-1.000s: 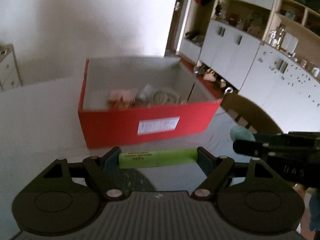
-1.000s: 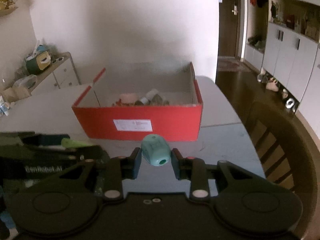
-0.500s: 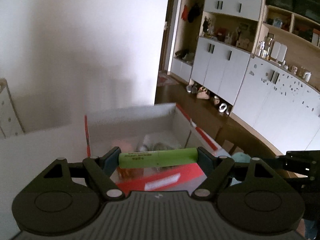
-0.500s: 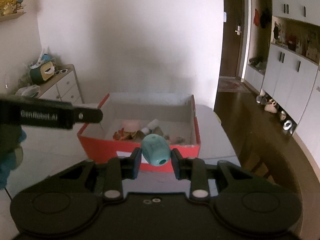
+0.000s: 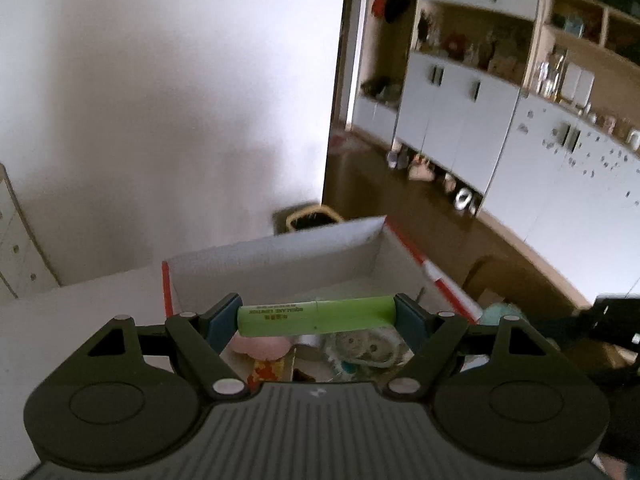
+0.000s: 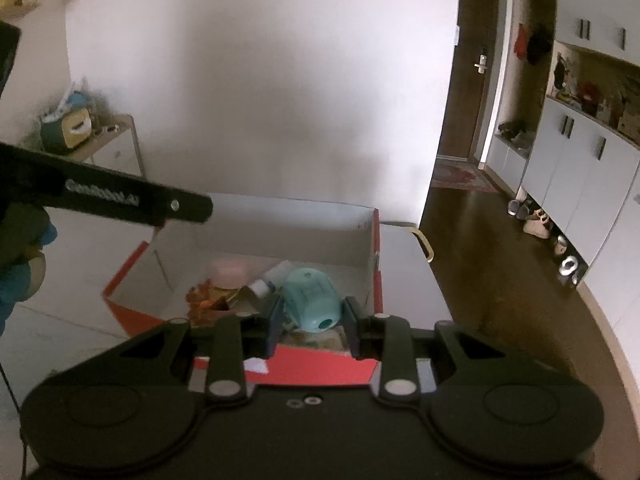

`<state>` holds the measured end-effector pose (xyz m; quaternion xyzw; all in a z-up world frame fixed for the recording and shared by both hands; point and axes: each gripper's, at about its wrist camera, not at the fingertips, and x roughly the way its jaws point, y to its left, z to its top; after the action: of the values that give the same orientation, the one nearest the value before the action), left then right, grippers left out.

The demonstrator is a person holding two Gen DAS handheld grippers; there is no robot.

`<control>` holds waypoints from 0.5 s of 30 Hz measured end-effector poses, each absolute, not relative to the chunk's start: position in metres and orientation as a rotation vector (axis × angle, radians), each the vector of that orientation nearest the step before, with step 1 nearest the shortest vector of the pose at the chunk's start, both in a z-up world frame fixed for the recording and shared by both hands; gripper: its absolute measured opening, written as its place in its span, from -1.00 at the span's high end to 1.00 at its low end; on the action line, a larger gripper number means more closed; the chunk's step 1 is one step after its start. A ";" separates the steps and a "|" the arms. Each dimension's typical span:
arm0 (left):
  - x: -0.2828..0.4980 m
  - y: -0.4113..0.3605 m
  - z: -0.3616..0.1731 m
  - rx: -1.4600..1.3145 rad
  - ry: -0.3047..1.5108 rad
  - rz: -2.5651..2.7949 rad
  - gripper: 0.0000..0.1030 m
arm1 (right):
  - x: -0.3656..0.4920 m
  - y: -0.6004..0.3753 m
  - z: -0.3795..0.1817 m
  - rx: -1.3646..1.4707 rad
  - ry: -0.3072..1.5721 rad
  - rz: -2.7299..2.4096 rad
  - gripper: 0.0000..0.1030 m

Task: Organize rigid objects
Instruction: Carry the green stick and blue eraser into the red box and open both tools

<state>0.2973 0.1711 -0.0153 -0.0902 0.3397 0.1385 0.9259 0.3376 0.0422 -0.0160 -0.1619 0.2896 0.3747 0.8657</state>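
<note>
Left wrist view: your left gripper point(image 5: 318, 316) clamps one green tube point(image 5: 316, 315) lengthwise, above the one red box point(image 5: 280, 258). Your right gripper point(image 6: 313, 322) pinches one teal object point(image 6: 310, 300) over that box; beyond lie several jumbled items, uncountable.

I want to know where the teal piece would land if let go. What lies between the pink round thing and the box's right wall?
In the right wrist view, a small white bottle lies beside the pink round thing; the held teal piece hides the stretch toward the red box wall.
</note>
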 end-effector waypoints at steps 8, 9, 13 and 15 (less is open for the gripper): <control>0.335 0.184 -0.058 -0.176 0.791 0.324 -0.59 | 0.379 0.074 -0.041 -0.397 0.650 0.785 0.39; 0.339 0.186 -0.061 -0.171 0.800 0.327 -0.59 | 0.384 0.078 -0.045 -0.403 0.660 0.788 0.39; 0.357 0.191 -0.077 -0.160 0.837 0.334 -0.59 | 0.398 0.093 -0.060 -0.441 0.697 0.799 0.40; 0.367 0.193 -0.084 -0.147 0.857 0.334 -0.59 | 0.400 0.099 -0.067 -0.459 0.711 0.806 0.40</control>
<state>0.3668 0.1935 -0.0836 -0.0710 0.4132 0.1609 0.8935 0.4002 0.0989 -0.0669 -0.2165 0.3354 0.3806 0.8341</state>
